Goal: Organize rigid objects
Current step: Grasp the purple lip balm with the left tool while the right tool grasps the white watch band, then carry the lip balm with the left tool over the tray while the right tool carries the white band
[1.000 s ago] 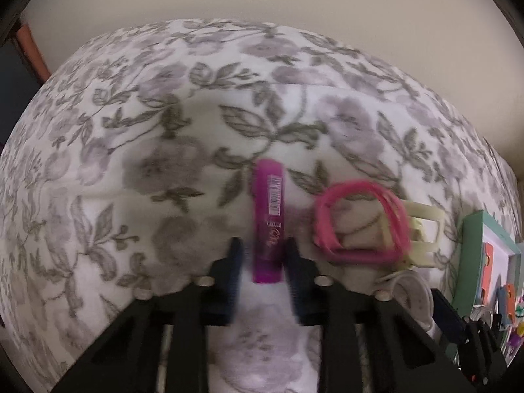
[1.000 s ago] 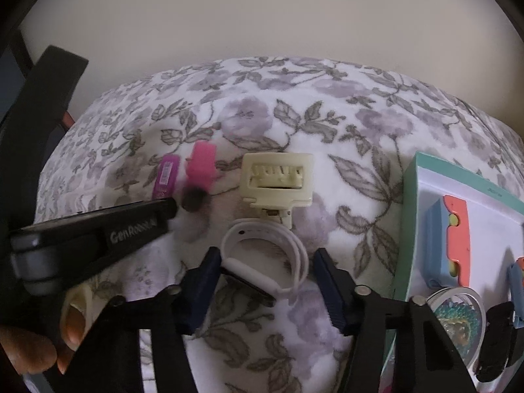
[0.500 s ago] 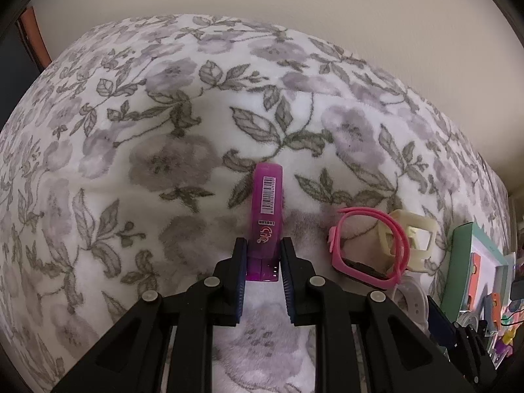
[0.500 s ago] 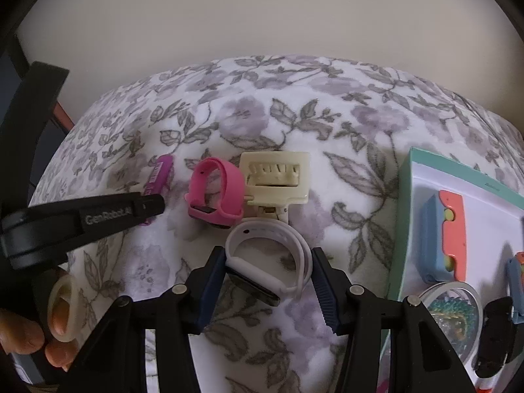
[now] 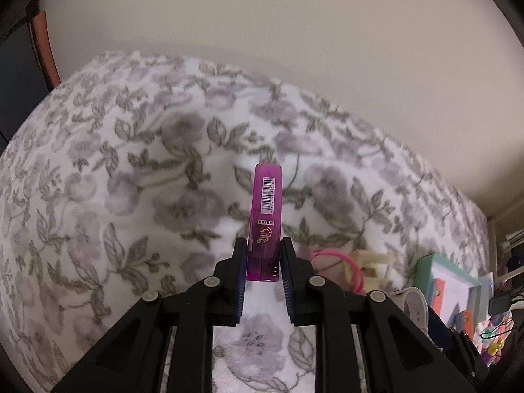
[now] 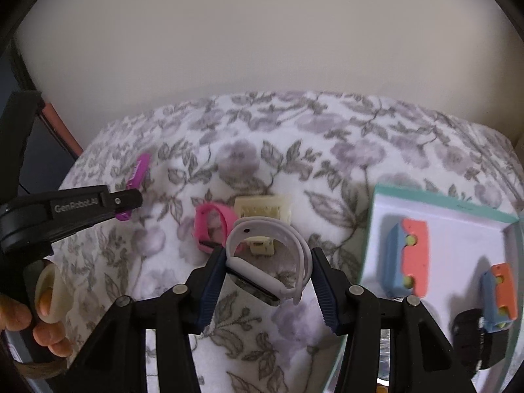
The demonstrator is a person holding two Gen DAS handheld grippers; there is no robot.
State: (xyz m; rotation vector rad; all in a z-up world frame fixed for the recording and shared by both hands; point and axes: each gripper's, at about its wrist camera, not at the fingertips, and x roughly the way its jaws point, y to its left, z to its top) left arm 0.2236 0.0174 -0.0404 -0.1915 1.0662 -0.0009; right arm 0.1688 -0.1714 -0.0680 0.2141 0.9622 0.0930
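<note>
Gripping purple lighter [image 5: 264, 219] at its lower end, left tool [image 5: 262, 271] clamped tight, lighter poking up frame centre over floral blanket [image 5: 114, 180]. Right wrist view: right tool [image 6: 268, 271] clamped on white watch band [image 6: 271, 262], centre frame; pink band [image 6: 213, 226] and cream hair clip [image 6: 265, 209] just behind; teal-rimmed tray [image 6: 370, 229] at right edge.

floral blanket [image 6: 360, 150], pink band [image 6: 209, 229], cream clip [image 6: 265, 209], teal tray [image 6: 370, 229]

Fleecy floral blanket [image 5: 98, 196]; translucent glossy plastic lighter [image 5: 265, 216]; matt rubbery white watch band [image 6: 271, 255].
</note>
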